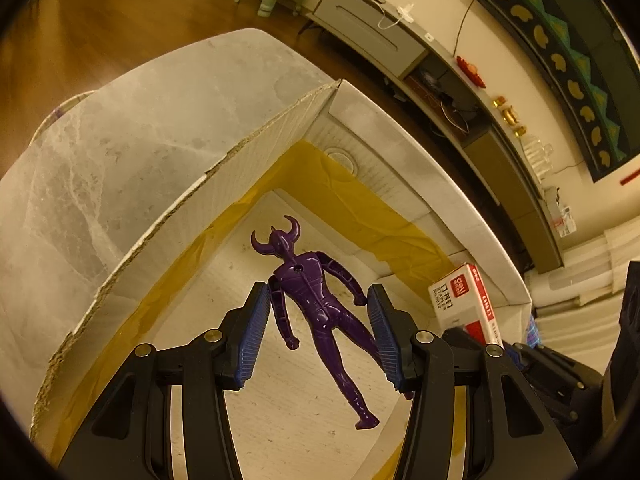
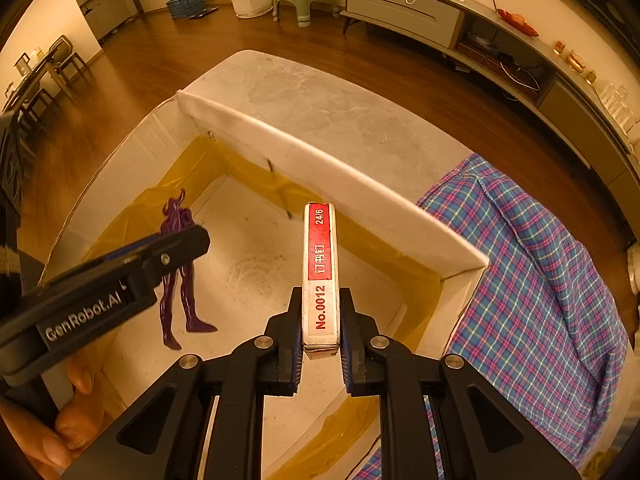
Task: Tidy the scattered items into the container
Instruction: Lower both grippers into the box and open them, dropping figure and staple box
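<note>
Left claw (image 1: 316,336): standing apart around purple toy figure (image 1: 316,292), pads not pressing, over cardboard box (image 1: 404,148) | Right claw (image 2: 320,332): clamping staple box (image 2: 320,276) upright, hanging above the cardboard box interior | Tabletop (image 1: 120,152): carrying the cardboard box.

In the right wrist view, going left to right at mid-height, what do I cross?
Left gripper → purple figure → staple box, clamped in the right gripper → box wall → plaid cloth.
</note>
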`<action>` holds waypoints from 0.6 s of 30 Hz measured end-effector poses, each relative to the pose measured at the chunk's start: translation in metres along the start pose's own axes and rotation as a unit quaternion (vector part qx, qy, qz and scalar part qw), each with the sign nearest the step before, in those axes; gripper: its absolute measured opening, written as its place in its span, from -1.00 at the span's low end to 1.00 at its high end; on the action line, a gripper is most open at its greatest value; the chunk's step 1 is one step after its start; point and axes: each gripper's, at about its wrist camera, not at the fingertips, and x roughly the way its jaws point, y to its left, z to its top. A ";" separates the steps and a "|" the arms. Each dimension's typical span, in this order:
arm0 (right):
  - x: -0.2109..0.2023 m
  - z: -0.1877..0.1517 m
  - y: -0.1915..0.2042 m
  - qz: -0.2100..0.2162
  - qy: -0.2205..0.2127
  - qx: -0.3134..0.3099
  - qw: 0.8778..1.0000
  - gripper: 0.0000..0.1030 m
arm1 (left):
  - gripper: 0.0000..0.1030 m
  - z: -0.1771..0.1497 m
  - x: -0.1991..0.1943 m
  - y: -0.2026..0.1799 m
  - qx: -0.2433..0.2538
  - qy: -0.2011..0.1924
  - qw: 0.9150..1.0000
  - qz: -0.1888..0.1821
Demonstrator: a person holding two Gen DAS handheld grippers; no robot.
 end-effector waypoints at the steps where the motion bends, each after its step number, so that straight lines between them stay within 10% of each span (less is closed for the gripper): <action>1: 0.000 0.001 0.000 -0.002 0.001 0.000 1.000 -0.68 | 0.03 0.000 0.000 0.001 -0.001 0.000 1.000 0.000; 18: -0.007 -0.011 0.004 -0.017 -0.007 -0.011 1.000 -0.52 | 0.10 -0.004 -0.008 0.010 -0.015 0.004 1.000 0.002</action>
